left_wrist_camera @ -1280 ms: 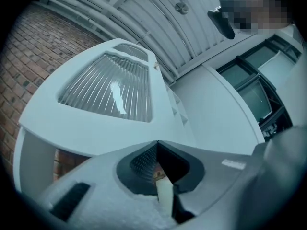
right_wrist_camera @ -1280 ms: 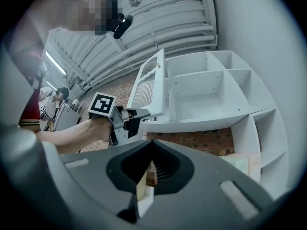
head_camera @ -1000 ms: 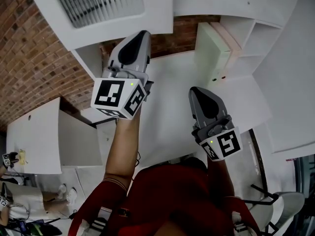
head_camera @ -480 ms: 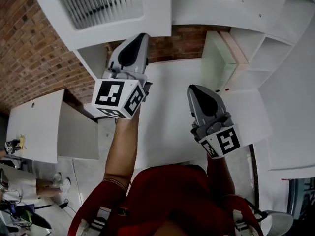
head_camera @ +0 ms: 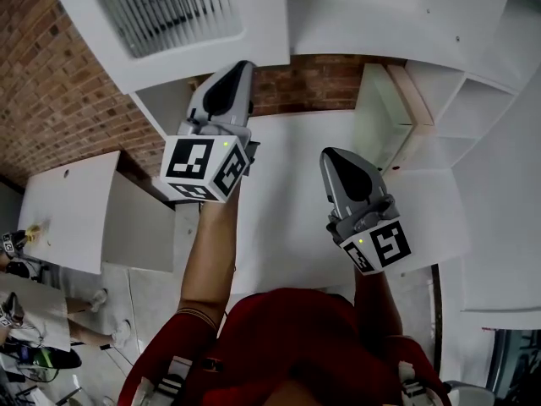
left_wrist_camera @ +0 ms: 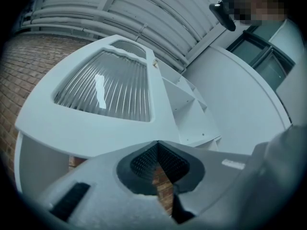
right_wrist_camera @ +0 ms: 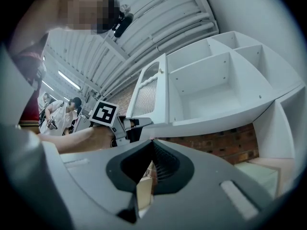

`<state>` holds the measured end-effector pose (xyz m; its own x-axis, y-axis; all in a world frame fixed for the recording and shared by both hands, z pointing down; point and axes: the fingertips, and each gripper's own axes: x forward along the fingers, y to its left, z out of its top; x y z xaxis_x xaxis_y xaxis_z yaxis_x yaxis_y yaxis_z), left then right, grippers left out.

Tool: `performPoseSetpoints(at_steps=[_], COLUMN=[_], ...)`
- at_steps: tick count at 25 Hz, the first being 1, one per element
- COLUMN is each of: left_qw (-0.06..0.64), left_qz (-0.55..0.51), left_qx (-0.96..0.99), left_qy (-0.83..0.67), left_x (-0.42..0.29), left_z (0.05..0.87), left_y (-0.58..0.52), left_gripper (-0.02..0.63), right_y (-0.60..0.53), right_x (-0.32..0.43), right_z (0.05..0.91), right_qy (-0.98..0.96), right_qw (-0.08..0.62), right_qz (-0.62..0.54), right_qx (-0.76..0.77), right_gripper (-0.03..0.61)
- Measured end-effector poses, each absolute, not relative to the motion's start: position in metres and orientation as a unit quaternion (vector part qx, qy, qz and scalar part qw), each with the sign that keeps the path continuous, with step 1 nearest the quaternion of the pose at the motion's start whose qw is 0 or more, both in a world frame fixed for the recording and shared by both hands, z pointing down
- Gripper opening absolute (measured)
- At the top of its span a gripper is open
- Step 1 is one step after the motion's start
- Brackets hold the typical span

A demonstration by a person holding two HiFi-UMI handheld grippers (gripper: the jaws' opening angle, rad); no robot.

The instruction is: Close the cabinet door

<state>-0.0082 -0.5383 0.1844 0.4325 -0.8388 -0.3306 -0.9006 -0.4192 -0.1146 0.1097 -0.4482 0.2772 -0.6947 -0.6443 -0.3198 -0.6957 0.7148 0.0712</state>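
Before you: cabinet door, smooth matt white board around a ribbed, glossy translucent pane. Next, brick wall, rough and red-brown. Your left gripper and right gripper: matt grey plastic, with black ridged pads. Your shirt: red cloth.

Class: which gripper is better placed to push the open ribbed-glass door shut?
Probably left: in the head view the left gripper lies beside the ribbed-glass door; the right gripper is farther off.
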Motion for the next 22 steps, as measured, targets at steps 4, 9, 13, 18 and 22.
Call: performPoseSetpoints(at_steps=[4, 9, 13, 18, 22], left_qw=[0.139, 0.138, 0.140, 0.140, 0.138], left_qz=[0.109, 0.113, 0.117, 0.119, 0.116], left_qx=[-0.831, -0.827, -0.826, -0.824, -0.823], left_qy=[0.527, 0.533, 0.534, 0.536, 0.538], left_x=[-0.010, -0.012, -0.011, -0.010, -0.008], left_z=[0.184, 0.184, 0.184, 0.184, 0.186], left_y=[-0.544, -0.550, -0.551, -0.552, -0.553], left_gripper=[0.000, 0.000, 0.000, 0.000, 0.000], right_y=[-0.454, -0.459, -0.463, -0.467, -0.469], right_x=[0.109, 0.112, 0.115, 0.116, 0.117], right_z=[0.278, 0.282, 0.283, 0.283, 0.284], right_qy=[0.919, 0.919, 0.920, 0.921, 0.923], right_qw=[0.139, 0.140, 0.138, 0.136, 0.137], right_qz=[0.089, 0.085, 0.084, 0.083, 0.082], right_qx=[-0.359, -0.358, -0.357, -0.355, -0.350], right_gripper=[0.014, 0.014, 0.014, 0.014, 0.014])
